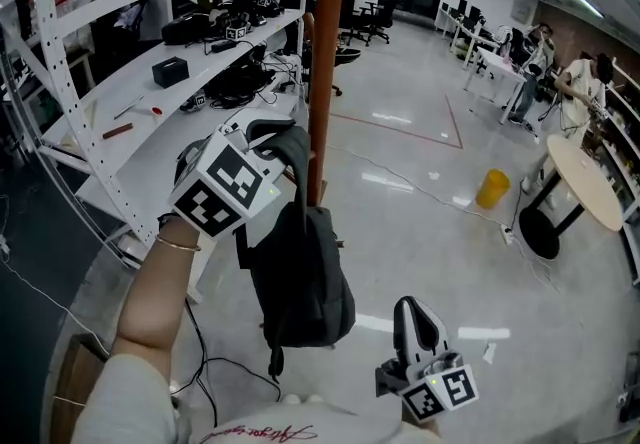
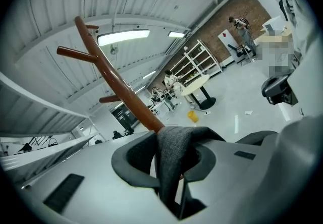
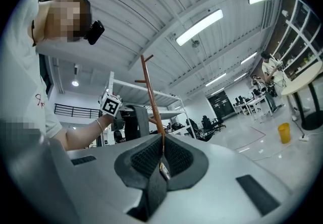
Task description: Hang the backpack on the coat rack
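Note:
The dark grey backpack (image 1: pixel 300 282) hangs against the brown coat rack pole (image 1: pixel 325 62), low down near the floor. My left gripper (image 1: pixel 272 144) is at its top, beside the pole. In the left gripper view the backpack's grey strap (image 2: pixel 174 142) runs between the jaws of my left gripper (image 2: pixel 171 160); a slit of daylight shows beside it, so the pads stand slightly apart. The pole and its pegs (image 2: pixel 116 81) rise just beyond. My right gripper (image 1: pixel 415 310) hovers lower right, away from the bag, jaws together with nothing held. From it I see the coat rack (image 3: pixel 150 92) and backpack (image 3: pixel 132 124).
A white shelving rack (image 1: pixel 150 72) with tools and boxes stands left of the pole. Cables (image 1: pixel 230 367) trail on the floor under the bag. A yellow bin (image 1: pixel 492 188) and a round table (image 1: pixel 585 182) stand to the right, with people beyond.

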Available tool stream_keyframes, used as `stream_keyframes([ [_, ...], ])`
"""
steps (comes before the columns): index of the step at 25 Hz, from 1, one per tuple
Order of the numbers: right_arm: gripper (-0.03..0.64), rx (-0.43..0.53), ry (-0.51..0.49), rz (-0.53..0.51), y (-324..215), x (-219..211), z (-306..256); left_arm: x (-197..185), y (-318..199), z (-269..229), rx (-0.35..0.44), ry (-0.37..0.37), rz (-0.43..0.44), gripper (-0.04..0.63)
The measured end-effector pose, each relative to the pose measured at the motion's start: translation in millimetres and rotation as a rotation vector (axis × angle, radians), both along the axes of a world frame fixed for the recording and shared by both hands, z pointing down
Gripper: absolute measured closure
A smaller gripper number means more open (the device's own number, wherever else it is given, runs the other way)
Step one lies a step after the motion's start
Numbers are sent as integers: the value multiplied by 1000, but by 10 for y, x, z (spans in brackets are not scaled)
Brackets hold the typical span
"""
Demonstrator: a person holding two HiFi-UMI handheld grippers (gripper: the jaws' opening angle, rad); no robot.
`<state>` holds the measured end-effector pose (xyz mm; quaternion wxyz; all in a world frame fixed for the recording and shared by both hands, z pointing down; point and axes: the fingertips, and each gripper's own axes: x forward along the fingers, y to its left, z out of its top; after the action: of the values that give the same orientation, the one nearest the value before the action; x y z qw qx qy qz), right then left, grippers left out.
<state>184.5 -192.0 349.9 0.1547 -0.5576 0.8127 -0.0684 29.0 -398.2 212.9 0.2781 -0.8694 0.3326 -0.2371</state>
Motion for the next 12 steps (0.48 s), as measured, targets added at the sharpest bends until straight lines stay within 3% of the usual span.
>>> stream_keyframes([
  [4,597,-3,-14,-12,-22,-27,4,-97,-74,104,-90,37,26,505],
  [9,595,-2,-10,-23,-53,-74,16,63,12,161,-129,5,105,505],
  [12,597,-3,-7,-31,-69,-117,24,138,81,230,-216,41,162,505],
])
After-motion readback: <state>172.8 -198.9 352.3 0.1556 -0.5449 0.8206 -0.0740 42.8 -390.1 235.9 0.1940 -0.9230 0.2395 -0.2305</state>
